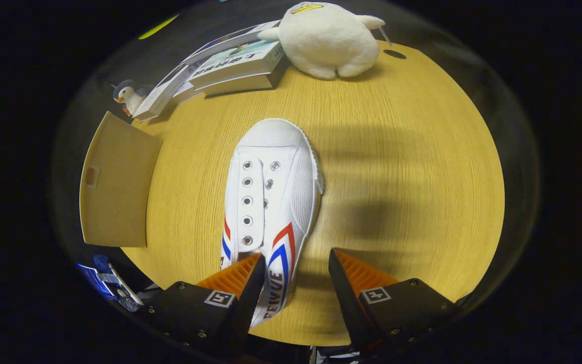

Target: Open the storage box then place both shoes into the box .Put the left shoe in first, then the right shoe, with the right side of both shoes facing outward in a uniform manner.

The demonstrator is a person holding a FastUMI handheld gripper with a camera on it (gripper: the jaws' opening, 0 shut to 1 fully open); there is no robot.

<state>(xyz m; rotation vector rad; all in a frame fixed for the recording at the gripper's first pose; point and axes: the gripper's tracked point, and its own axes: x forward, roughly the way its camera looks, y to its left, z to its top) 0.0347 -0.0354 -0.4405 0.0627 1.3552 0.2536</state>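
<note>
The gripper (296, 275) is open wide, holding nothing. The white shoe (271, 202) lies on the table (412, 202), its heel between the fingers and touching one, so it looks ready to be grabbed. The box lid (114, 184) stands beside the shoe.

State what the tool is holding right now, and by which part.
Nothing is held. The tool is open; the white shoe's heel end lies between the fingers, beside the left one, with a gap to the right one.

bare table (397, 167) right of the shoe (268, 202); books (235, 68) and plush (326, 40) beyond
</note>
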